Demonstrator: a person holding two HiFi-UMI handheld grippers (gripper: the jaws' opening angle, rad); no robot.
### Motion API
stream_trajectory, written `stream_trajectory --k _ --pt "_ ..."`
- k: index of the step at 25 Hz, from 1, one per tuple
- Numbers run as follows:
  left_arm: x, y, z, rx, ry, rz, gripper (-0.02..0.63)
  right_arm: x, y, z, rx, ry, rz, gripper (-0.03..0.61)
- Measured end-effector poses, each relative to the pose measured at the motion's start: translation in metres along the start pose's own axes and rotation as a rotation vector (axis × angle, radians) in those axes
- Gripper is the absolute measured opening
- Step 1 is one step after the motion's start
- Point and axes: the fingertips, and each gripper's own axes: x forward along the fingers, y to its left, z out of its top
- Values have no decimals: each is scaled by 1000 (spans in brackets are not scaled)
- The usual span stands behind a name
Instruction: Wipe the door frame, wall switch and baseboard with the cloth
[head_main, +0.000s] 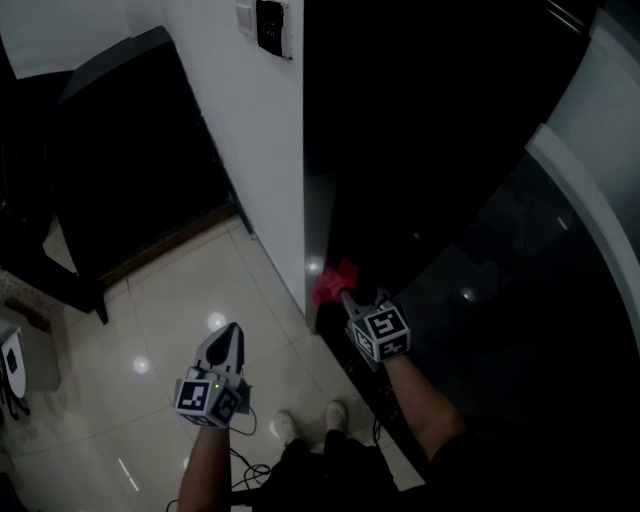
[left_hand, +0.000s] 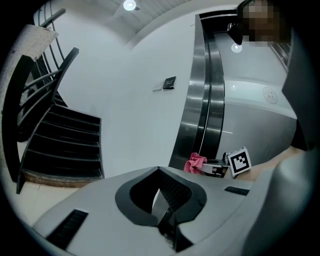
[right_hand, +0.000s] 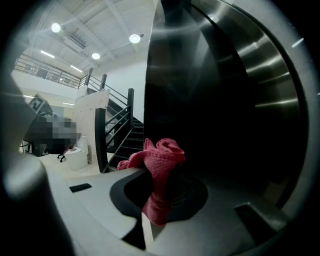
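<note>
A person stands at a steel door frame (head_main: 312, 180), with the right gripper (head_main: 352, 300) clamped on a bunched pink cloth (head_main: 333, 282). The cloth is pinched low in the jaws and its loose folds spill out ahead of them. It sits low against the frame's near edge, close above the floor (head_main: 200, 290). Whether it is pressing on the metal or hanging just short of it cannot be told in the dim light. The frame's long axis runs straight up from the cloth, so the next stroke would probably travel upward along that edge. The right gripper is much the nearer of the two. The left gripper (head_main: 228, 340) hangs away from the frame on its wall side, over bare tile, with its jaws drawn together on nothing. The wall switch (head_main: 270, 25) is mounted high on the white wall just beside the frame, well apart from the cloth, and reaching it calls for a long lift. The baseboard at the frame's foot cannot be made out in the shadow. A dark staircase (head_main: 130, 150) stands further out on the wall side of the frame, clear of the work. The person's shoes (head_main: 286, 425) are planted just out from the frame's base, and nothing stands between the cloth and the metal.
</note>
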Motion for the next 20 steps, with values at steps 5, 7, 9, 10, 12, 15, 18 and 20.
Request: stream_trajectory --k 5,7,9,10,12,15,18,20 --pt "-1 2 5 1 5 -8 -6 -2 3 3 3 11 -5 52" --pt "5 -1 16 19 -13 -23 -6 -8 -2 15 -9 -2 -15 52" --pt "13 -4 30 42 -33 -36 -6 -17 -10 32 -38 -20 -34 52" --pt "16 -7 39 45 -47 -45 -6 -23 -15 43 -55 -32 -46 52" --pt "23 -14 58 53 -77 -68 -6 -36 -26 69 -89 -68 -72 52" --pt "35 -33 91 75 -113 -95 -6 -62 -44 125 -131 -147 -111 52" --pt "37 -61 128 91 -149 -146 -6 -96 -54 186 -155 -236 -151 52" --pt "36 -79 154 108 -177 -190 -6 -115 -58 224 -199 -275 -181 52"
